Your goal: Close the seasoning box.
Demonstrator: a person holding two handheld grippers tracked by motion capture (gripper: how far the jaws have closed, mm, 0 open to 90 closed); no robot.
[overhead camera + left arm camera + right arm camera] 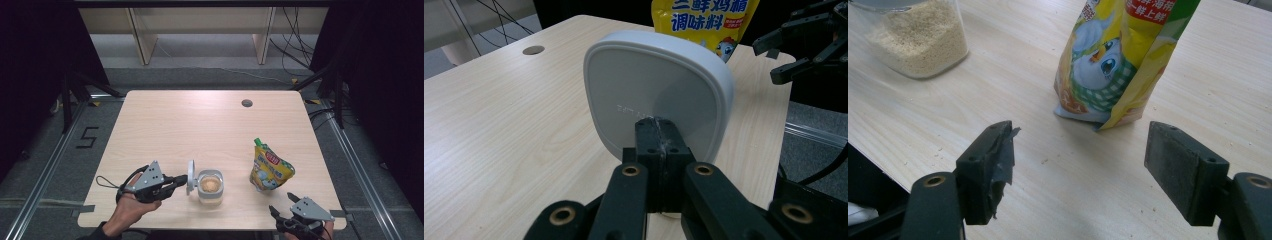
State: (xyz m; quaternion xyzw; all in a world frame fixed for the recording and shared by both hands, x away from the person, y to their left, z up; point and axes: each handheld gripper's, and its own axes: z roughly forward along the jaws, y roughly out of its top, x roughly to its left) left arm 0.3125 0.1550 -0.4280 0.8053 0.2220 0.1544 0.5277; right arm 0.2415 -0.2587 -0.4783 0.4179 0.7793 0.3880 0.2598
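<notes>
A clear jar (210, 187) of pale granules stands near the table's front edge, its white lid (190, 176) swung upright on its left side. My left gripper (182, 178) is shut, and its tips rest against the lid's outer face (659, 80); in the left gripper view the jaws (658, 131) are pressed together with nothing seen between them. A yellow seasoning pouch (270, 167) with a green top stands to the right of the jar. My right gripper (282, 203) is open just in front of the pouch (1113, 65), the space between its jaws (1083, 150) bare, the jar (918, 40) off to its left.
The wooden table (200, 125) has a round cable hole (246, 103) at the back right. Black curtains and metal floor rails flank the table. A shelf frame and cables lie beyond its far edge. My right gripper (794, 50) appears past the lid in the left gripper view.
</notes>
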